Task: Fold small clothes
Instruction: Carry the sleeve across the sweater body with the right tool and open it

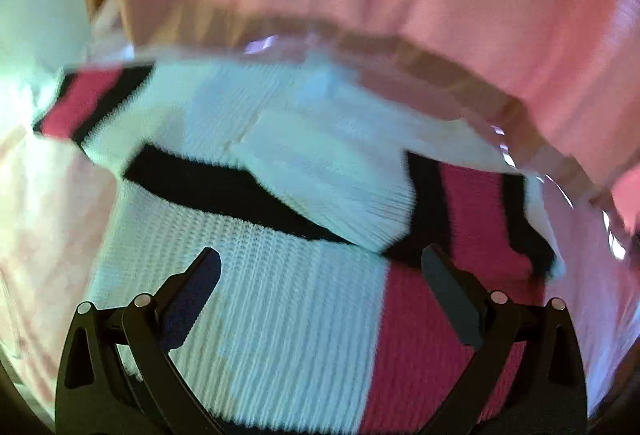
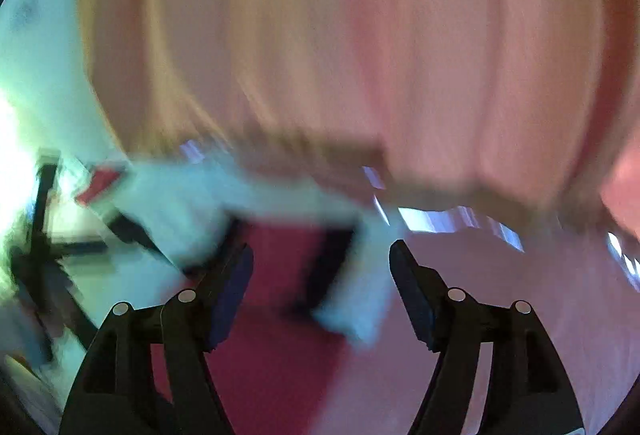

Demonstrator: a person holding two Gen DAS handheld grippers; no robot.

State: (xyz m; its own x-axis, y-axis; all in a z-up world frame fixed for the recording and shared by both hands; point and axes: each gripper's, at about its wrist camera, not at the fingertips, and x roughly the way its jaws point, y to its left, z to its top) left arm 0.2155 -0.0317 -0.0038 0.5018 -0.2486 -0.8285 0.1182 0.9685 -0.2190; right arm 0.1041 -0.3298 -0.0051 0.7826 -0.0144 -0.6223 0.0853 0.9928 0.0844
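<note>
Left gripper [image 1: 320, 271]: jaws wide, nothing pinched, poised over white ribbed panel of knit garment [image 1: 280, 315]. Right gripper [image 2: 320, 267]: jaws wide, empty, over garment's red section; view blurred. Garment lies partly folded on pink tabletop [image 1: 48, 215], near its clear-covered edge [image 1: 420, 51].

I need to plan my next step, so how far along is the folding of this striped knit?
Partly done: the white, red and black knit lies with one sleeve already folded across its body. Nothing is in hand; the left gripper and right gripper hang open above it. Left to do: probably more folds, though blur hides the rest.
</note>
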